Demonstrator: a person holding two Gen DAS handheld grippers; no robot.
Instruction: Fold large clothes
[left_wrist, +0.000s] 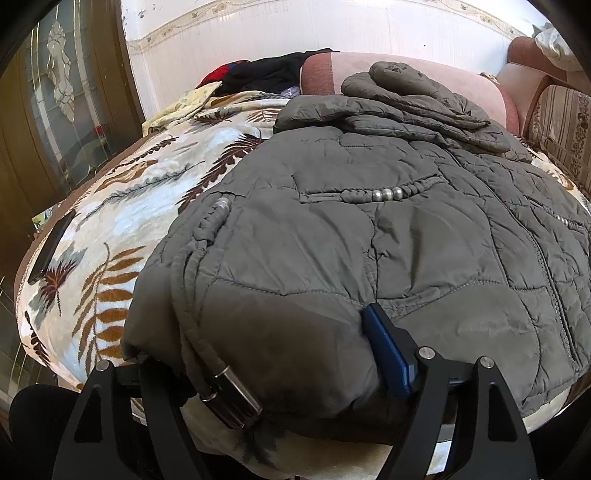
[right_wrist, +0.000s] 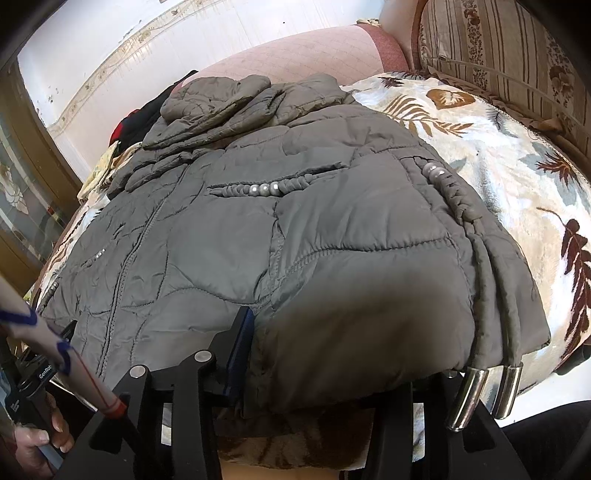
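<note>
Jacket (left_wrist: 369, 221) lies flat on a bed (left_wrist: 110, 206), sleeves folded in; its hem sits between both grippers' parted jaws. Whether left gripper (left_wrist: 258, 354) or right gripper (right_wrist: 332, 354) pinches it, I cannot tell; lengthwise folding remains.

Left hand-held gripper (left_wrist: 258, 369) jaws apart; right hand-held gripper (right_wrist: 325, 373) likewise.

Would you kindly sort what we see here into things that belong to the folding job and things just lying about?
Job:
grey padded jacket
left gripper
right gripper

Lying about:
leaf-print blanket
dark clothes pile
black phone
pink cushion
</note>
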